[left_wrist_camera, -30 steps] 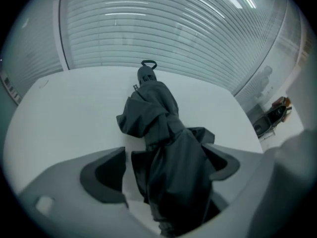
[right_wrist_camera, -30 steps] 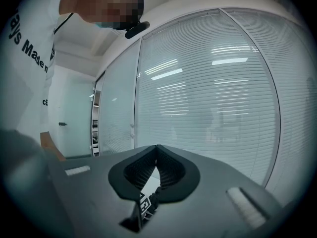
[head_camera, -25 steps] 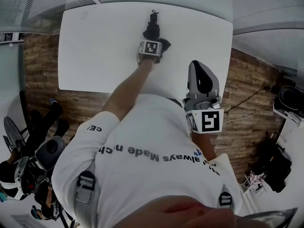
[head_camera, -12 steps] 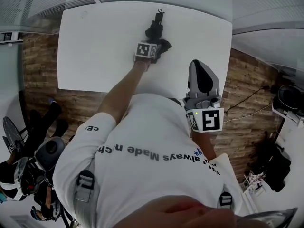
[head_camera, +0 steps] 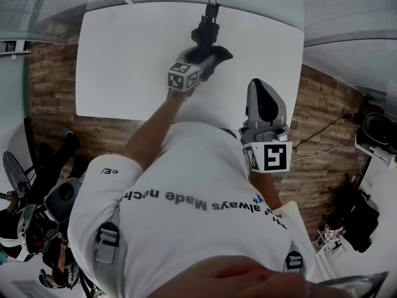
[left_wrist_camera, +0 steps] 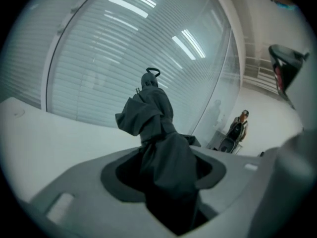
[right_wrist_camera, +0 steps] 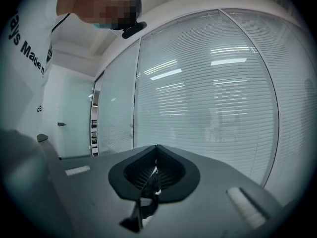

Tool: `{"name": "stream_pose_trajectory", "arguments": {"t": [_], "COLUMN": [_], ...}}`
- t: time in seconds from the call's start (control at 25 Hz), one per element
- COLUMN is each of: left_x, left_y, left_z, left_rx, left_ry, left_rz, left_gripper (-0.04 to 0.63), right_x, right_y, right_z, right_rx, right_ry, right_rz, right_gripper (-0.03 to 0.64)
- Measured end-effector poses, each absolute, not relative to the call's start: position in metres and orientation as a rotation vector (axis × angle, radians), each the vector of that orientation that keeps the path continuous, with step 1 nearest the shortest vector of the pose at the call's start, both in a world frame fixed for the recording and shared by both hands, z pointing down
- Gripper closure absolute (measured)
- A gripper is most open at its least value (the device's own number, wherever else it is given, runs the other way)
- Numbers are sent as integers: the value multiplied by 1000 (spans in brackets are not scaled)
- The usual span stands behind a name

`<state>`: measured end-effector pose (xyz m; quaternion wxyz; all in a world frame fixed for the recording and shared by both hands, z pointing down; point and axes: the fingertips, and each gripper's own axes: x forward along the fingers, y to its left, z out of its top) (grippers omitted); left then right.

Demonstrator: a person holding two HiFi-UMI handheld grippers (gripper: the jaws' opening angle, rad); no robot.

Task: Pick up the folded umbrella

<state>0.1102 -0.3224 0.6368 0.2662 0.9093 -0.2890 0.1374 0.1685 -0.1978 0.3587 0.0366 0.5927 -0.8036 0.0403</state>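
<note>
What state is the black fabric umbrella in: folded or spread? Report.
Folded: the black fabric umbrella is bunched tight, clamped in the left gripper.

It looks like an office: glass partition walls (right_wrist_camera: 208, 93) with blinds (left_wrist_camera: 89, 68), a white table (head_camera: 130, 61) and a wood-pattern floor (head_camera: 53, 85).

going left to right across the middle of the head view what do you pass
table → left gripper shut on the folded umbrella → right gripper, jaws together and empty → cable on the wooden floor
</note>
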Motion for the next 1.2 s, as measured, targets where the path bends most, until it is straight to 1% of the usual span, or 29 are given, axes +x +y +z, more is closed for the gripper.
{"name": "stream_pose_trajectory", "arguments": {"t": [0.4,0.72,0.92,1.2], "left_x": [100,84,69,48], "left_y": [-301,-269,-250,-228], "left_z": [485,394,353,316], "left_rx": [2781,2948,2979,3063], "left_ry": [-791,-831,-883,-913], "left_rz": [68,-114,-212,-234], "left_gripper": [357,357,357,357], "right_x": [163,159,158,151], "right_y": [-198,-194,-189,-180], "right_z": [354,350,343,334], "right_rx": [1804,1789,1783,1781], "right_ry": [-2471,-2478,-2476,-2478], "right_rz": [96,60,35,5], "right_gripper": [615,615,615,615]}}
